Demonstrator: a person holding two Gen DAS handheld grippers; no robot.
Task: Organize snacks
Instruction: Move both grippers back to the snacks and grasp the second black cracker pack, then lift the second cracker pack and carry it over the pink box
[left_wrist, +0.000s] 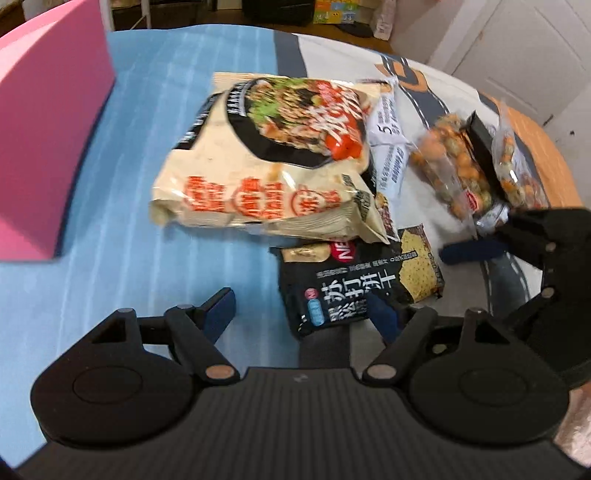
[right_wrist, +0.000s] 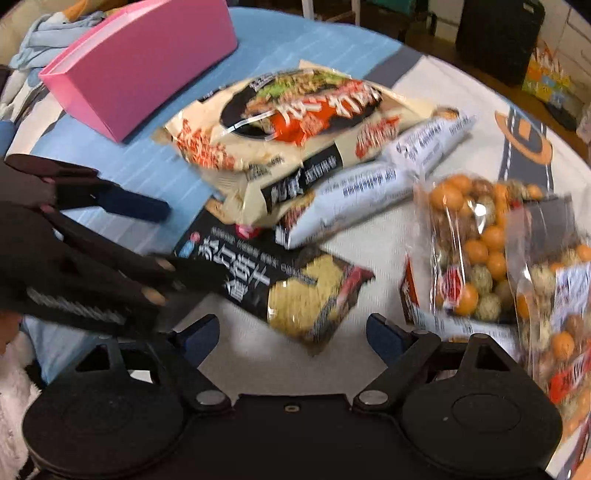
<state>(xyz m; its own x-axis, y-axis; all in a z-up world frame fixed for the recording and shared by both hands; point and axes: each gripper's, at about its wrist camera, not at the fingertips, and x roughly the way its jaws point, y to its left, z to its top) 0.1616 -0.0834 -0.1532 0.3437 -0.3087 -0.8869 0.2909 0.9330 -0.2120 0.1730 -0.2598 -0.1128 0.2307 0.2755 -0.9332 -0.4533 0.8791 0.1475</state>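
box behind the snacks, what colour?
Pink box, plain; clearest in the right wrist view.

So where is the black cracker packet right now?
The black cracker packet lies flat on the cloth, partly tucked under the big noodle bag, with the clear bags of coated nuts to its right.

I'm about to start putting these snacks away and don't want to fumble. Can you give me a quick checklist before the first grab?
1. Left gripper open, nothing held: ok.
2. Right gripper open, nothing held: ok.
3. Black cracker packet free to lift: not ok, its far end lies under the large cream noodle bag.
4. Pink box within view: ok; whether it has room inside: cannot tell.
5. Clear bags of coated nuts apart from the cracker packet: ok.
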